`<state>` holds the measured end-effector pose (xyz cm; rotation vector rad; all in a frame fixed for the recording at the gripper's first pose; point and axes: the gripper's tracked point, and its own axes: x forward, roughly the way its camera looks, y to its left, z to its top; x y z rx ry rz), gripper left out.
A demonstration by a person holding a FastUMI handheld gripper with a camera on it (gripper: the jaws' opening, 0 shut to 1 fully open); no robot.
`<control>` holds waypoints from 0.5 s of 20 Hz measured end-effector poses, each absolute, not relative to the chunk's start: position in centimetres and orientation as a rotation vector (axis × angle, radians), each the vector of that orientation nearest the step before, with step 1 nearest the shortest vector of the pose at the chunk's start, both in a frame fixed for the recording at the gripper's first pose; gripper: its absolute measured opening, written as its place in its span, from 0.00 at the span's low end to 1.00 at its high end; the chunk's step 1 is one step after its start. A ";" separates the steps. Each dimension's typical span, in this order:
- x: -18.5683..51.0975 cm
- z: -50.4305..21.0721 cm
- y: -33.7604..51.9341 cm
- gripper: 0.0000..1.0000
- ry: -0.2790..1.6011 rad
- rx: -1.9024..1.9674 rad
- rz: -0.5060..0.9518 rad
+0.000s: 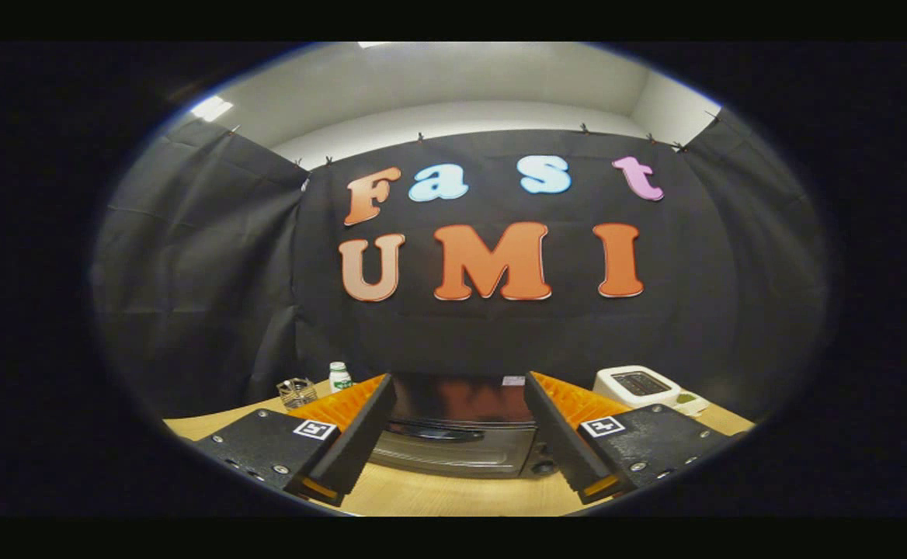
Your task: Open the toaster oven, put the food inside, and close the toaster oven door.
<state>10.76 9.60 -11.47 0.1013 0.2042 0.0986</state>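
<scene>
A dark toaster oven [457, 423] stands on the wooden table [453, 493], just ahead of my fingers and framed by the gap between them. Its door is shut, with the black handle [432, 432] running across the upper part of the front. My gripper [460, 384] is open, with nothing between its fingers, and it stays a short way back from the oven. I cannot pick out the food.
A white pop-up toaster [637, 385] stands beyond the right finger, with a small plate [690, 401] beside it. Beyond the left finger are a white bottle with a green label [339, 376] and a small wire holder [296, 392]. Black cloth walls close the booth behind.
</scene>
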 end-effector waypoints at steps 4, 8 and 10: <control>13.1 -15.8 11.4 0.99 0.301 0.111 0.097; 14.7 -18.4 12.4 0.99 0.346 0.090 0.083; 15.6 -19.5 12.8 0.99 0.361 0.076 0.075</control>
